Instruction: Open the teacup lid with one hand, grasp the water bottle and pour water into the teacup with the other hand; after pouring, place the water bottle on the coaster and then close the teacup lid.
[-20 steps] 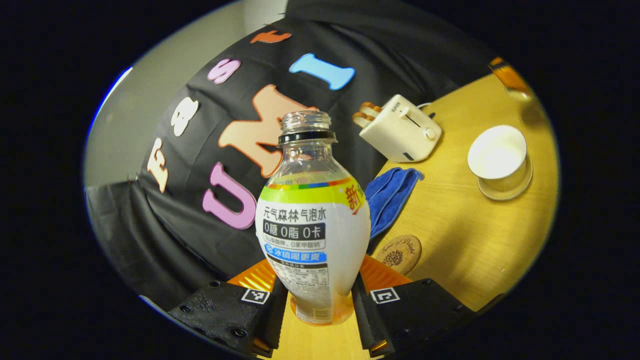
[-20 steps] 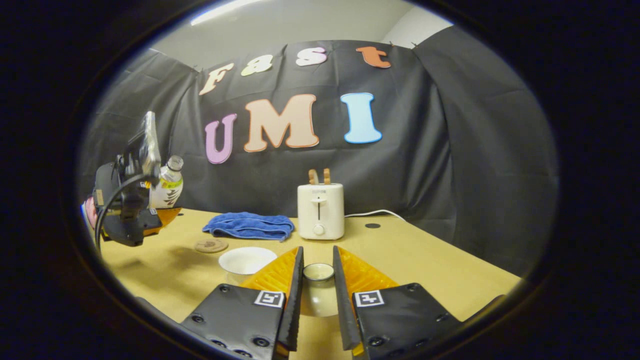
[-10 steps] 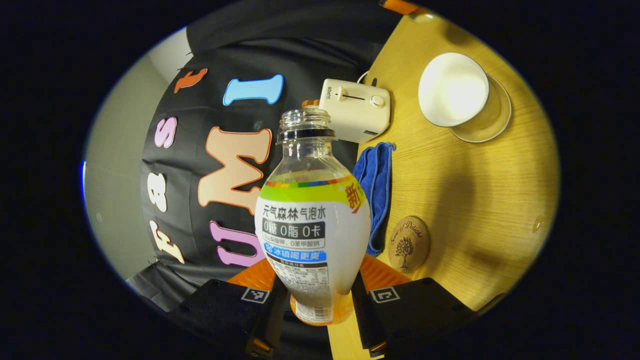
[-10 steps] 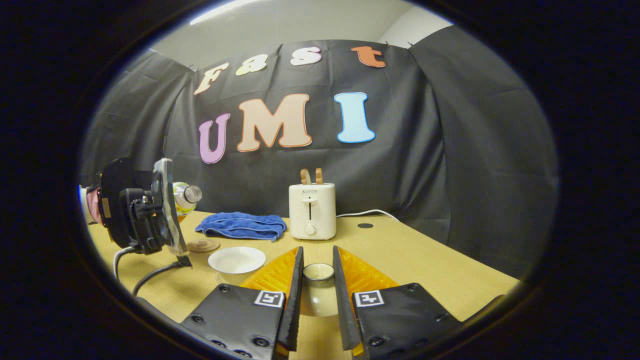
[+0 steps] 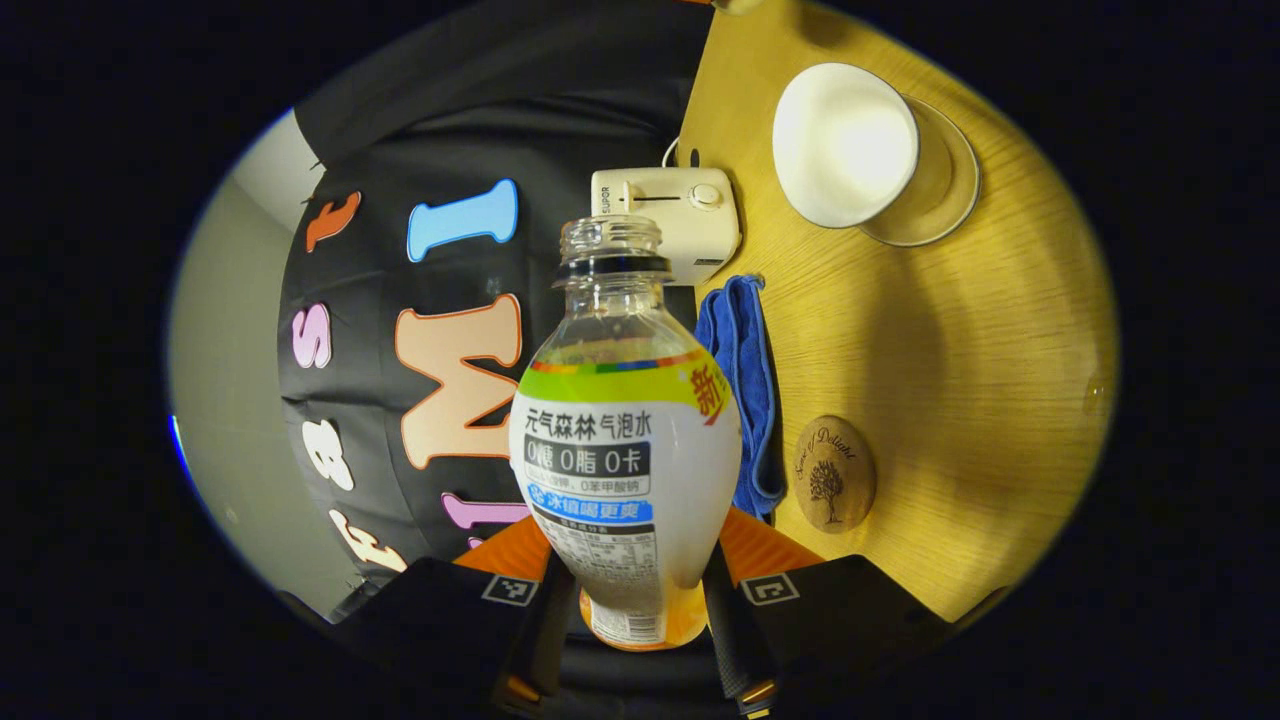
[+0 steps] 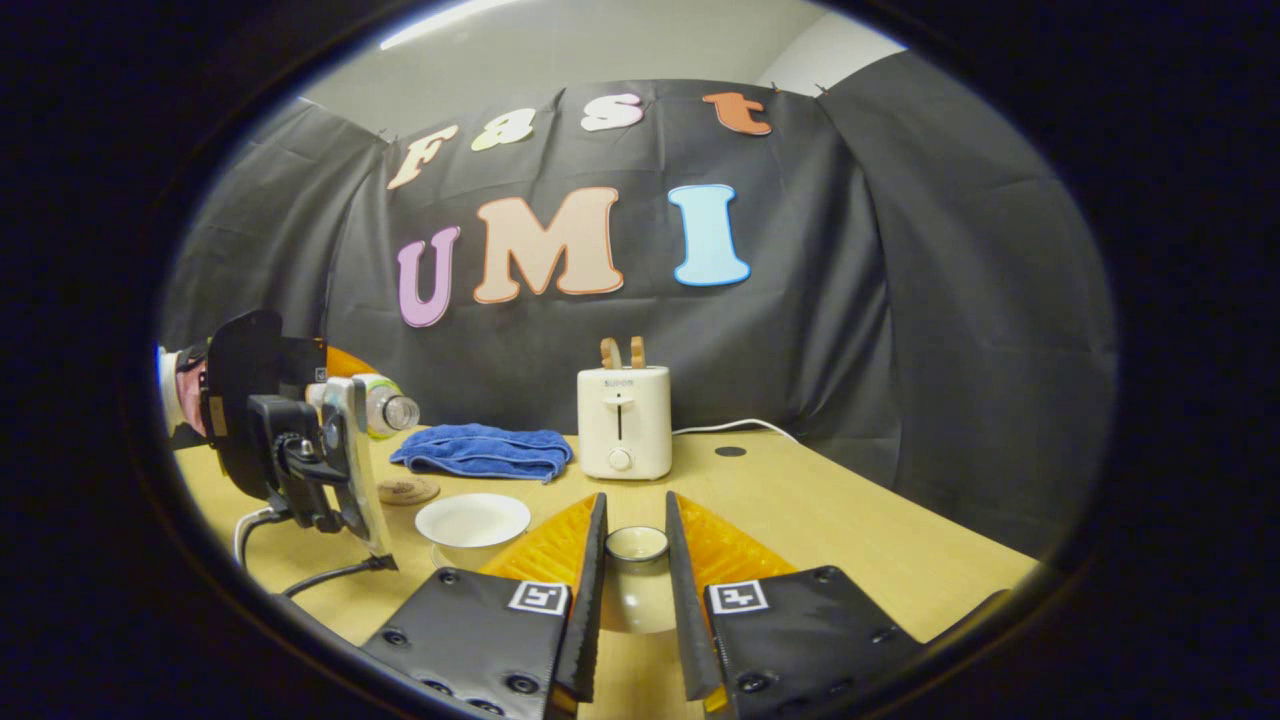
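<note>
Tipped further toward horizontal than a second ago, the water bottle (image 5: 625, 440) sits clamped in the left gripper (image 5: 628, 600), its uncapped mouth short of the open teacup (image 5: 846, 143). The right gripper (image 6: 636, 600) pinches the teacup lid (image 6: 637, 545). Pouring now risks wetting the table (image 5: 950, 350); the toaster (image 5: 668, 218), blue cloth (image 5: 742, 390) and coaster (image 5: 834, 473) lie close by.

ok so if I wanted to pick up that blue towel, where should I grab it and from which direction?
Grip the blue towel at its thick folded front edge, coming down from above. It lies flat on the table in a bunched fold, so that raised ridge gives a gripper something to pinch.
</note>
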Tool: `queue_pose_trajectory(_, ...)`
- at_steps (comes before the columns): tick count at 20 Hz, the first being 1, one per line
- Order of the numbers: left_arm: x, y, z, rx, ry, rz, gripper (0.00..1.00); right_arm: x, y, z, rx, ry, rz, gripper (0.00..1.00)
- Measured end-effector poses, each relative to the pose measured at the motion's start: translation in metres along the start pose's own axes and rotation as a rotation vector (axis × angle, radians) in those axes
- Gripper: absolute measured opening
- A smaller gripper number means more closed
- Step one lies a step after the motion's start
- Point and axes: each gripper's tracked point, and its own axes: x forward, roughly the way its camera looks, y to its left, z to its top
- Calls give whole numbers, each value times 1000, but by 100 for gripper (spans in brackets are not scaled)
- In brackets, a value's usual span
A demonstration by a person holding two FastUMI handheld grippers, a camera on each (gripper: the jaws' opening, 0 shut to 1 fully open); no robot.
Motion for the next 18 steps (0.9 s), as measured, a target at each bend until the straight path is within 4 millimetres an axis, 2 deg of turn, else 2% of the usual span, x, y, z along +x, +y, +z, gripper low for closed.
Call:
queue_pose_trajectory(8,5,6,17,155,-18,1,58,0,0,0,0,0,0,38)
queue_pose_trajectory(18,8,11,29,328,-23,-21,59,0,-1,0,0,-1,1,37)
